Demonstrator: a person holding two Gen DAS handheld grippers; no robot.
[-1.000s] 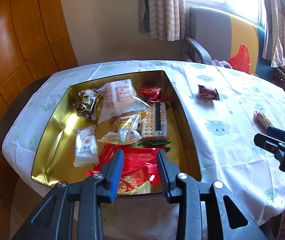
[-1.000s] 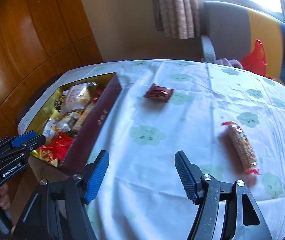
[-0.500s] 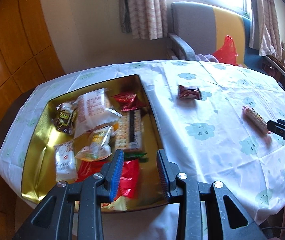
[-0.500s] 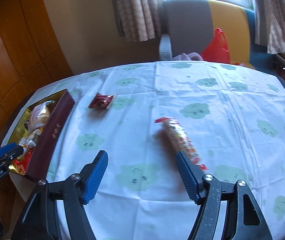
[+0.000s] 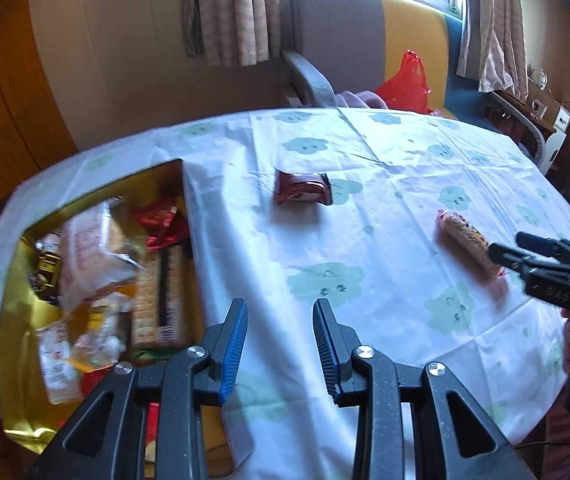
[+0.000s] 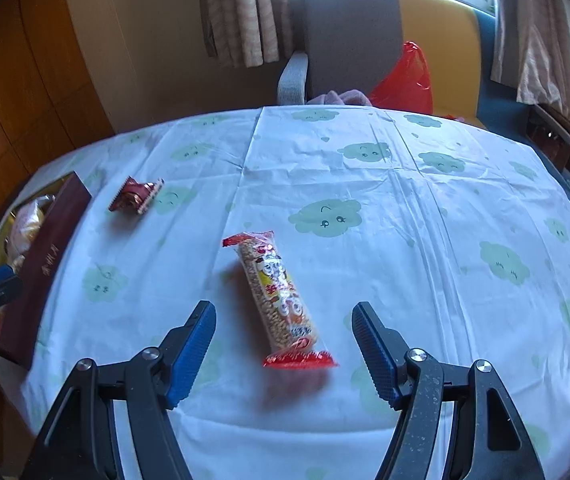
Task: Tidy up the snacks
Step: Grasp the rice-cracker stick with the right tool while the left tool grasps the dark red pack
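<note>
Two loose snacks: one cereal bar [image 6: 277,300], one red packet [image 6: 136,196].

Two close wrist views, angled down, sharing the tablecloth [image 5: 385,240] [image 6: 365,280].

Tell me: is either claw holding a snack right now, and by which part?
Nothing is held. The right claw stands open around the long cereal bar without touching it; the left claw is empty.

Your table [image 6: 365,168] wears a white cloth with green clouds. Along its left edge sits the gold snack box [image 5: 17,300]; a small red packet [image 6: 136,196] lies near it, probably chocolate, and a long cereal bar [image 6: 277,300] toward the near edge.
</note>
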